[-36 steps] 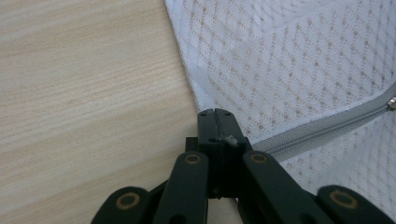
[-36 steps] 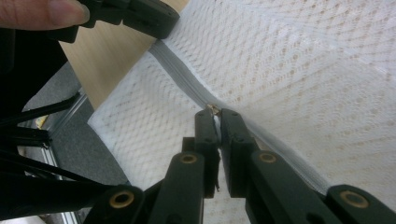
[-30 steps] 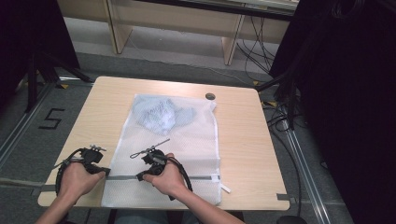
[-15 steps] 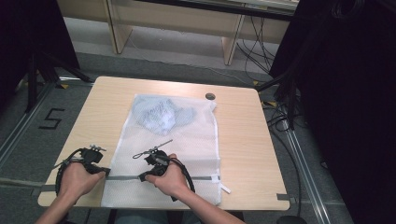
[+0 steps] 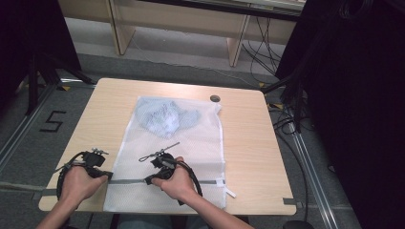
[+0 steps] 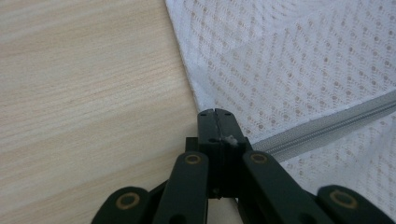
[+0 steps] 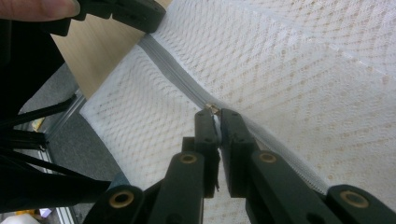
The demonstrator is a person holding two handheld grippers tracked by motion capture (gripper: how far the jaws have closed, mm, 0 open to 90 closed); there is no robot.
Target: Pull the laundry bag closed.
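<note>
A white mesh laundry bag [image 5: 191, 143] lies flat on the wooden table [image 5: 248, 143], with a pale blue garment [image 5: 165, 117] bunched inside its far end. A grey zipper [image 5: 129, 181] runs across the near end. My left gripper [image 5: 106, 175] is shut on the bag's left edge where the zipper ends [image 6: 215, 114]. My right gripper [image 5: 149, 180] sits on the zipper a short way to the right. Its jaws are closed on the small metal zipper pull [image 7: 212, 108].
A small dark round disc [image 5: 215, 98] lies near the table's far edge, beside the bag's corner. A white tab [image 5: 230, 192] sticks out at the bag's near right. Bare wood lies left and right of the bag. The table's near edge is just behind my hands.
</note>
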